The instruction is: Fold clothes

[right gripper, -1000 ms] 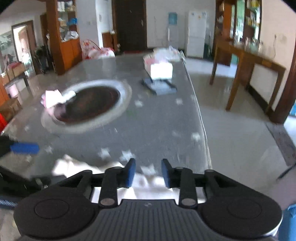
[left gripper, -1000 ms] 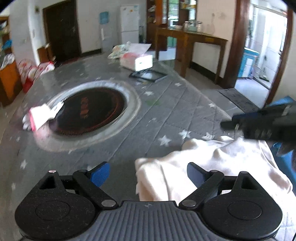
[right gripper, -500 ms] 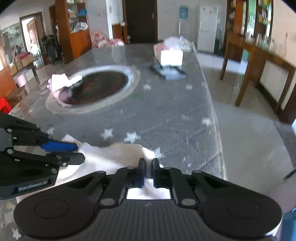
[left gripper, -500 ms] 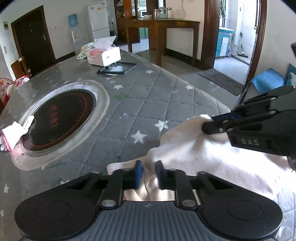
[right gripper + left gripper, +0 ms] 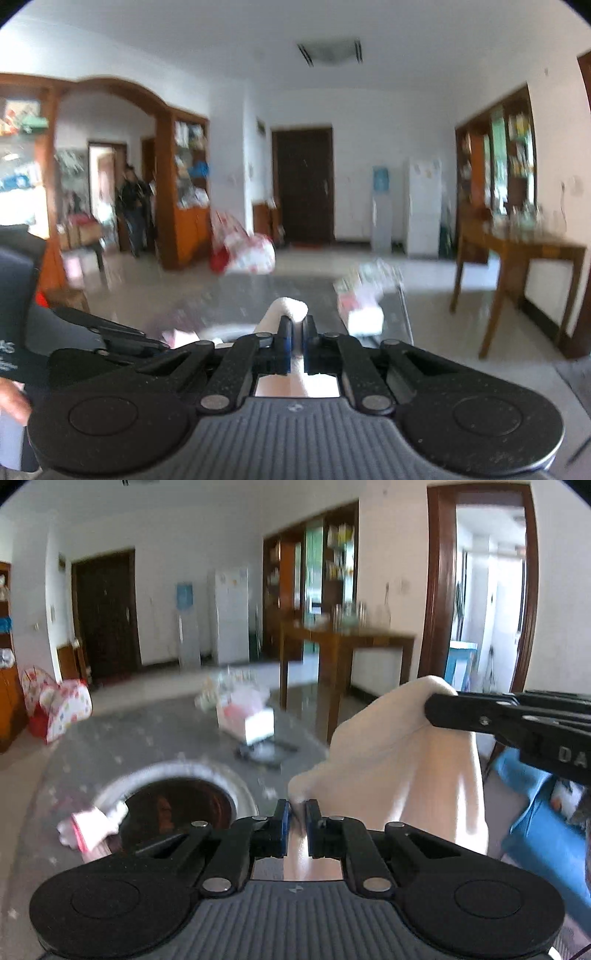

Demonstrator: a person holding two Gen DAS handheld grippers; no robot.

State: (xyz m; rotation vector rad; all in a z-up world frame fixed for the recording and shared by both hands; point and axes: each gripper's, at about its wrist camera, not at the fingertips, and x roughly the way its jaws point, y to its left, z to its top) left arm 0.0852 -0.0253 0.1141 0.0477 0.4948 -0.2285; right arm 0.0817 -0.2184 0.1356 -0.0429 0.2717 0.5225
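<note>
The cream garment [image 5: 406,753] is up in the air, well clear of the grey star-patterned desk [image 5: 122,753], and hangs in a soft drape between two pinch points. The left tongs [image 5: 296,818] are clamped nearly shut on one lower corner of the cloth, blue pads pressing in from both sides with fabric running down between them. Over on the right of that same view, the right tongs [image 5: 430,705] bite a higher corner of the garment, so the cloth slopes from that high grip down to the low one. From the right wrist camera, the right tongs [image 5: 294,334] show the same story: jaws all but closed, a little roll of cream cloth poking up above the pads. Below the garment sits the round dark inset [image 5: 177,805] in the desk with its pale ring, a pink-and-white item [image 5: 88,827] lying at its edge. Farther back, a tissue box [image 5: 247,720] stands on the desk, blurred. A wooden side table [image 5: 343,646] stands beyond, off the desk.
</note>
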